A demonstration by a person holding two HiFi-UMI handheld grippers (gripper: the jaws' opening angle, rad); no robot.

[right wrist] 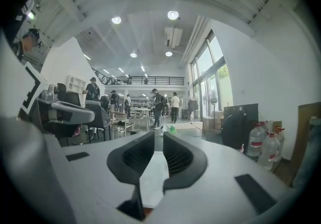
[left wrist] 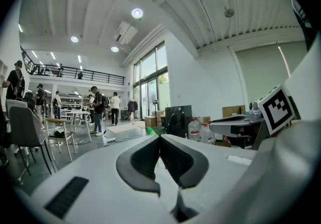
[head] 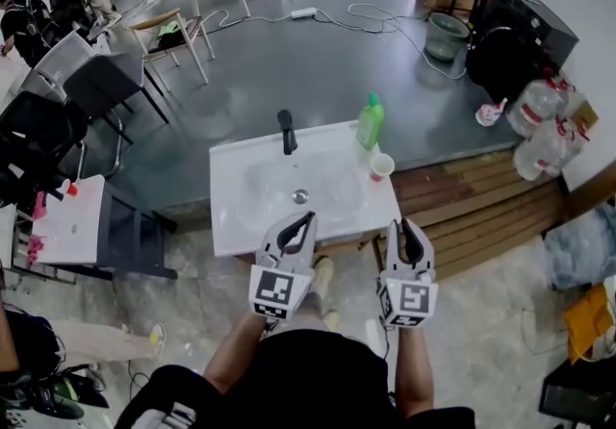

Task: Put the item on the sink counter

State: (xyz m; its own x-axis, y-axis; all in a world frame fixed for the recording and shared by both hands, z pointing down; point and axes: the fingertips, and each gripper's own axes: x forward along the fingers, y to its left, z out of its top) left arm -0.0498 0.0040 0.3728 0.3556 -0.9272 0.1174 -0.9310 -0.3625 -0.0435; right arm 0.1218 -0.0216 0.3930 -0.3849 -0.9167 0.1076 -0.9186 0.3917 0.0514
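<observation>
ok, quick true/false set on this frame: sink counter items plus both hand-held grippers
1. The green bottle stands upright at the back right of the sink counter. True.
2. The cup lies in the basin. False: it stands on the counter's flat rim, right of the basin, just in front of the bottle.
3. The left hand-held gripper has its jaw tips together with nothing between them. True.
4. The right hand-held gripper grips the faucet. False: it holds nothing and sits by the counter's front edge; the faucet is at the back.

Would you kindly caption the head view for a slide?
Left tongs and right tongs, both empty, hover before the white sink counter with green bottle and cup.
</observation>
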